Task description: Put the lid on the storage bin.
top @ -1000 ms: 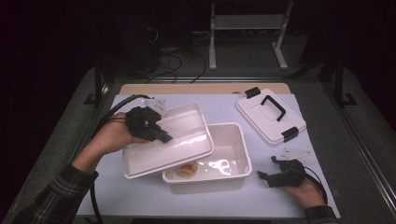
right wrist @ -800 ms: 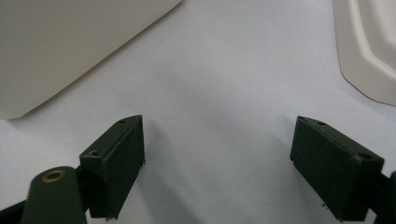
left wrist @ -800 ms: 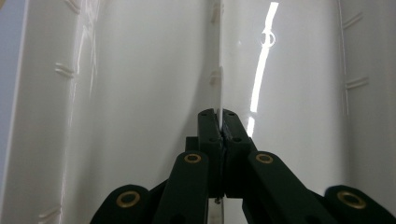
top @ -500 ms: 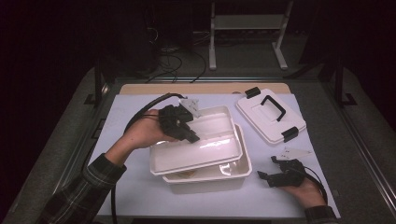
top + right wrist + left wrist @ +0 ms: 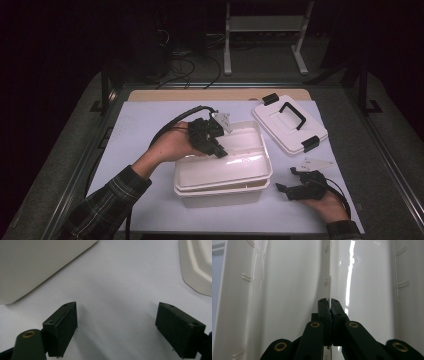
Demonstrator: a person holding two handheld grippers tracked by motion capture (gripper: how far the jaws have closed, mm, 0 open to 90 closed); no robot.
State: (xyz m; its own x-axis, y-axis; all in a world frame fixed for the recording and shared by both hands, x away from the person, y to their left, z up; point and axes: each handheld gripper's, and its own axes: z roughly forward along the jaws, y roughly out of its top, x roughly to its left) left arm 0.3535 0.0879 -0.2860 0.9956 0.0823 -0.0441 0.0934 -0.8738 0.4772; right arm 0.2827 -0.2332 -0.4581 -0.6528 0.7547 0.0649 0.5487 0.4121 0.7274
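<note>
L claw (image 5: 220, 150) on tray (image 5: 235, 167) over box (image 5: 225, 192)

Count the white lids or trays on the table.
2: an inner tray held by the left tongs over the white box; a handled lid at far right. None look hidden.

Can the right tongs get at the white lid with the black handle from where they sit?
Probably yes. The right tongs rest open on the table, and the white lid with the black handle lies beyond them with bare mat between.
</note>
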